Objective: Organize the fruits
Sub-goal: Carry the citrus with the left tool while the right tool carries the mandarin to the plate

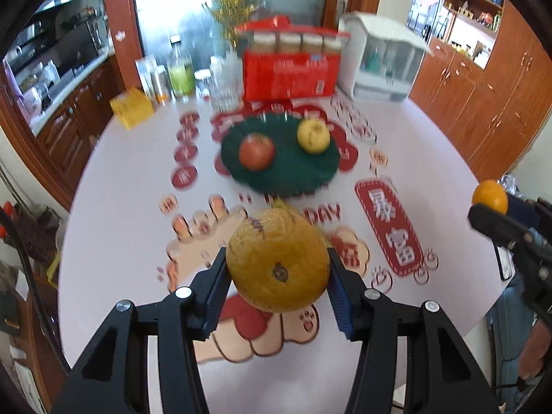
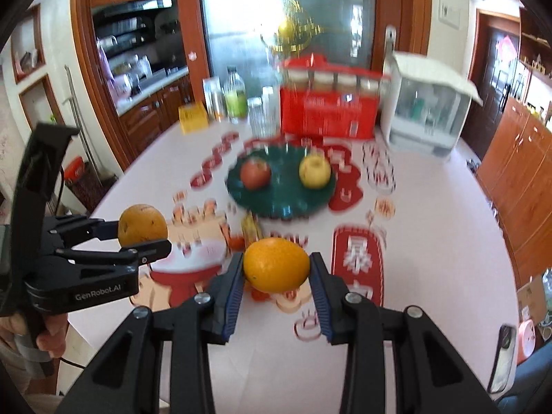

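Left gripper (image 1: 277, 272): I'm clamped on a big yellow-brown fruit (image 1: 277, 258), pear-like, rough skin, dark spot facing the camera. Blue pads press its two sides and it hangs clear above the table (image 1: 114, 227). The right-wrist view confirms this: the same fruit sits between the left gripper's black fingers, off to that view's left.

Right gripper (image 2: 276, 269): I'm clamped on an orange (image 2: 276, 264), pads against both sides, also up off the table. From the left wrist camera the orange shows at the far right edge, held at the tip of the right gripper.

Ahead of both, near the table's middle: green plate (image 1: 286, 176) with a scalloped rim. On it a red apple (image 1: 257, 151) to the left and a yellow apple (image 1: 313, 135) to the right, apart from each other, not touching.

Table has a white cover printed with red decorations. Behind the plate, along the far edge: red box (image 1: 289, 76) with a row of jars on top, a white container with a clear front (image 1: 383, 62) to its right, clear glasses (image 1: 222, 86) and a bottle of green liquid (image 1: 180, 72) to its left, and a small yellow box (image 1: 131, 107) further left.

Both views are motion-blurred, so finer detail on the far items is unreadable.
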A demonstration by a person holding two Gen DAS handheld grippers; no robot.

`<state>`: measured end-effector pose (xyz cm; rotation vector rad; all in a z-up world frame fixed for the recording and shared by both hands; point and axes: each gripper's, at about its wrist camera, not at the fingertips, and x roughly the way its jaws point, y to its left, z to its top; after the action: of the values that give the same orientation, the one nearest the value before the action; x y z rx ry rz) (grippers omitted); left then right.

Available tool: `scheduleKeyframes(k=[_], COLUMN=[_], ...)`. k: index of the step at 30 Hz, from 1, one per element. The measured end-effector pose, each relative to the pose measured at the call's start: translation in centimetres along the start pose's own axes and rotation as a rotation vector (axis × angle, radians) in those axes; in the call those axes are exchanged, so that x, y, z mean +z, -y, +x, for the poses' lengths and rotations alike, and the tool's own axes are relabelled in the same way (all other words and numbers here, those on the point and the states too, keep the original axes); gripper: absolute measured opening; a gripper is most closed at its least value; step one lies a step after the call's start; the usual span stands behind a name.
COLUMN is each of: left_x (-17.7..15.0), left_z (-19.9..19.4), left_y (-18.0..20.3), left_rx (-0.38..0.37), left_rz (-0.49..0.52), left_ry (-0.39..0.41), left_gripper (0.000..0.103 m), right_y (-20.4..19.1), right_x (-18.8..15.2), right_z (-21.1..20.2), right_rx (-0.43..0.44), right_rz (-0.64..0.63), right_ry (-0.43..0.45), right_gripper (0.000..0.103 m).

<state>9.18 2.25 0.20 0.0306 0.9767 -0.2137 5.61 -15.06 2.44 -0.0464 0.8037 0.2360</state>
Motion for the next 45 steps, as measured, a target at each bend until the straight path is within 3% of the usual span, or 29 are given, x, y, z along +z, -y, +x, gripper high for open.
scheduleKeyframes(k=[15,25,30,35,45], left_x=[8.4,15.3,19.6,22.5,23.5], left_z=[-5.5,-4.8,-2.2,2.7,13.8], left_y=[-1.5,-2.4,-2.3,-2.2,-1.8], left_rx=[0.103,0.145,0.176,0.17,0.157], left_rz=[0.115,0.152,0.162,0.147,0.164], left_ry=[0.132,0.126,0.123,0.068,-0.065], left_gripper=[0.051,0.051,0.051,0.051,0.051], right_y=[-0.8,1.1,2.6,4.5,7.6], right_x=[13.0,19.9,22.8,24.2,21.1], right_z=[-5.3,-1.8,0.9,5.4,16.5], right_rx=[-0.01,-0.043,-0.059,-0.058,0.032], right_rz=[-0.046,0.012,0.023,0.025,0.062], right_ry=[0.159,0.111,0.101,0.056,-0.112], right_gripper=[0.037,0.037,0.037,0.037,0.037])
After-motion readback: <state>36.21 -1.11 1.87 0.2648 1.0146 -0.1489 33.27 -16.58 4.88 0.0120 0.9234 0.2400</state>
